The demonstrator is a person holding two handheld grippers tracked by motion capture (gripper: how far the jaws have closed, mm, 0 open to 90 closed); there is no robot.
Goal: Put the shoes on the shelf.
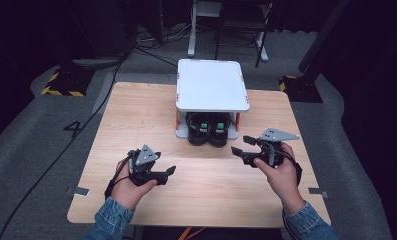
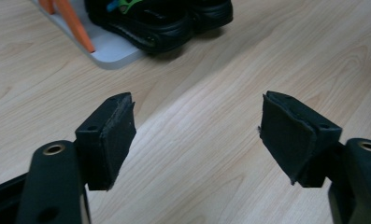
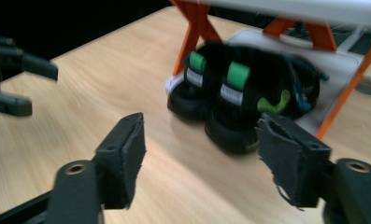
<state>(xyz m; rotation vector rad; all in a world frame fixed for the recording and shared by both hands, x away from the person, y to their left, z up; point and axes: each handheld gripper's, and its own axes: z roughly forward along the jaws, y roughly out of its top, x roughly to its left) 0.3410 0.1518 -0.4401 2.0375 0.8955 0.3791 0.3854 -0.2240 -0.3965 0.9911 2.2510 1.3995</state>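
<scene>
Nearest the viewer, a person's two hands each hold a black claw low over a pale wooden bench [image 1: 136, 110]. The left claw [image 1: 170, 171] has its two padded jaws spread wide with bare wood between them. The right claw [image 1: 242, 145] is likewise spread and holds nothing.

Ahead of both claws, between them and a little farther off, stands a pair of black sandals [image 1: 208, 129] with green strap tabs. They sit side by side, touching, on the grey base of a small shoe rack [image 1: 212, 82] with orange legs and a white top shelf, their heels poking out over the base edge toward the claws.

The sandals look placed, so the step in hand is judged to be drawing both claws clear. To do it well, the jaws should stay spread and pull straight away from the heels, without clipping the orange legs.

The high view alone shows the rack's white top and both hands together. The right claw's view shows the green tabs and the left claw off to its left. The left claw's view catches the sandal soles [image 2: 160, 23] and the corner of the grey base.
</scene>
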